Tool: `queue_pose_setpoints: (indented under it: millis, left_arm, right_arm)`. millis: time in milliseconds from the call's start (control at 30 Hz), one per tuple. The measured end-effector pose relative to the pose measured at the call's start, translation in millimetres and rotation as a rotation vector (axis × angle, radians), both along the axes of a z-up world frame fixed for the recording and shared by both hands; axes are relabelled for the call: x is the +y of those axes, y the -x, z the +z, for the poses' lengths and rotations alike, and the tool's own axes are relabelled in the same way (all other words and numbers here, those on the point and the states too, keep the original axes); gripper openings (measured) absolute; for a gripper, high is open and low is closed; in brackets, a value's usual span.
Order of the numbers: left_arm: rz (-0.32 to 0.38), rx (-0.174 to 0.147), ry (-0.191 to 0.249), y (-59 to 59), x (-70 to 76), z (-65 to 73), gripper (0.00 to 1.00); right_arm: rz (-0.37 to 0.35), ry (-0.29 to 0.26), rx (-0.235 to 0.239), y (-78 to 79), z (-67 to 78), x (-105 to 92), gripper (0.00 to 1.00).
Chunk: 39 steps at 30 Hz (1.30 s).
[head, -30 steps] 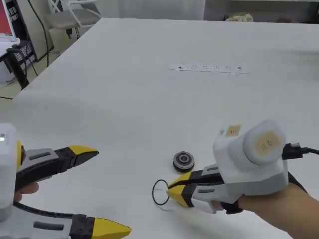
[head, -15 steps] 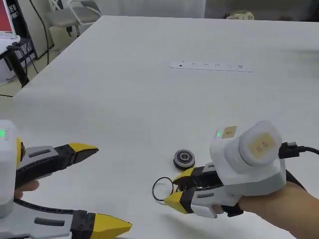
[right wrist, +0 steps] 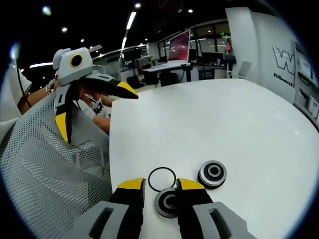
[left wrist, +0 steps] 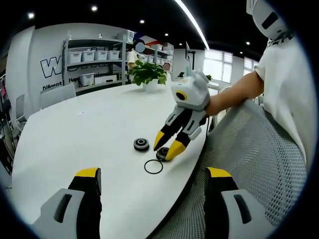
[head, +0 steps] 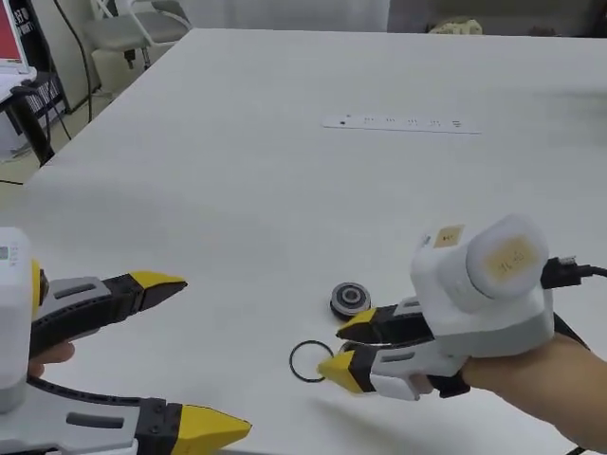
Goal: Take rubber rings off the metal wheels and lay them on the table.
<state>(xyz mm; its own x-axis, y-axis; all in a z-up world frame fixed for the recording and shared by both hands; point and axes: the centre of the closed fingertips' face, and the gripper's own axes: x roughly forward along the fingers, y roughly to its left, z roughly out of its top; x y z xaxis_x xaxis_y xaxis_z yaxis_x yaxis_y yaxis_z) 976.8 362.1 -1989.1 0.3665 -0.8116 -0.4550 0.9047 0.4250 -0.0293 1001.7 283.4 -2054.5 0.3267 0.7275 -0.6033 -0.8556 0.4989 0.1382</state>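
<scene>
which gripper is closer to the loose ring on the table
Right. The right gripper has its tips right beside the ring; the left gripper is open, far off to its left in the head view.

Left gripper (head: pixel 216 355): body cut off by left and bottom edges of head view. Hand (head: pixel 531 379) on right gripper (head: pixel 332 347): cut off at lower right corner. Wheel (right wrist: pixel 167 201) between right jaws: sides covered by jaw tips in right gripper view, jaw contact indeterminate. Power strip (head: pixel 401 124), upper centre of head view: sockets too small to resolve
</scene>
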Motion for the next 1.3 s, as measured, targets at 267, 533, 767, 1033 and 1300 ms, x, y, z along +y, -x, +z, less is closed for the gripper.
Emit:
queue_pose_setpoints:
  millis: [267, 533, 767, 1033, 1300]
  left_arm:
    - [-0.002, 0.002, -0.005, 0.4, 0.2, -0.6, 0.83]
    - [-0.006, 0.002, -0.012, 1.2, -0.4, -1.2, 0.83]
    - [-0.01, -0.001, -0.017, 1.8, -0.1, -1.4, 0.82]
    - [-0.015, 0.001, -0.01, 2.5, -0.9, -0.9, 0.81]
    - [-0.056, -0.027, -0.02, 5.2, -3.3, 1.9, 0.77]
  right_arm:
    - [-0.061, -0.032, -0.015, -13.0, 11.0, -13.1, 0.23]
    - [-0.117, -0.052, -0.022, -24.3, 16.1, -30.3, 0.23]
    - [-0.143, -0.068, 0.004, -26.4, 14.4, -42.0, 0.22]
    - [-0.127, -0.04, 0.061, -19.3, 1.4, -52.0, 0.23]
    - [-0.108, -0.011, 0.07, -14.8, -4.4, -57.6, 0.23]
